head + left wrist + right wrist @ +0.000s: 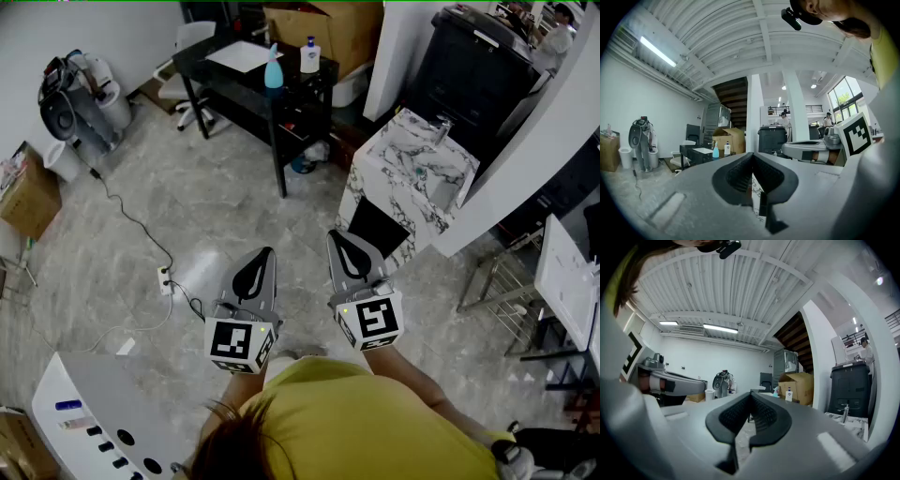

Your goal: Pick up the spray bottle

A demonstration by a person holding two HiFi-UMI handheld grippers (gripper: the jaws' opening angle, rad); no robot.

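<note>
Both jaws together, empty: left gripper (265, 253) and right gripper (336, 236) held level, probably just carried, since the spray bottle (273, 71) stands well ahead on the table (225, 82).

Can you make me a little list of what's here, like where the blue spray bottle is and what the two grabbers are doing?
spray bottle: blue, upright on the black table, across the room
beside it: white pump bottle, also upright
left gripper: fingers shut, holding nothing, pointing level
right gripper: fingers shut, holding nothing, pointing level
between grippers and bottle: a stretch of grey floor; neither gripper is near the bottle
to the right: marble sink counter
</note>
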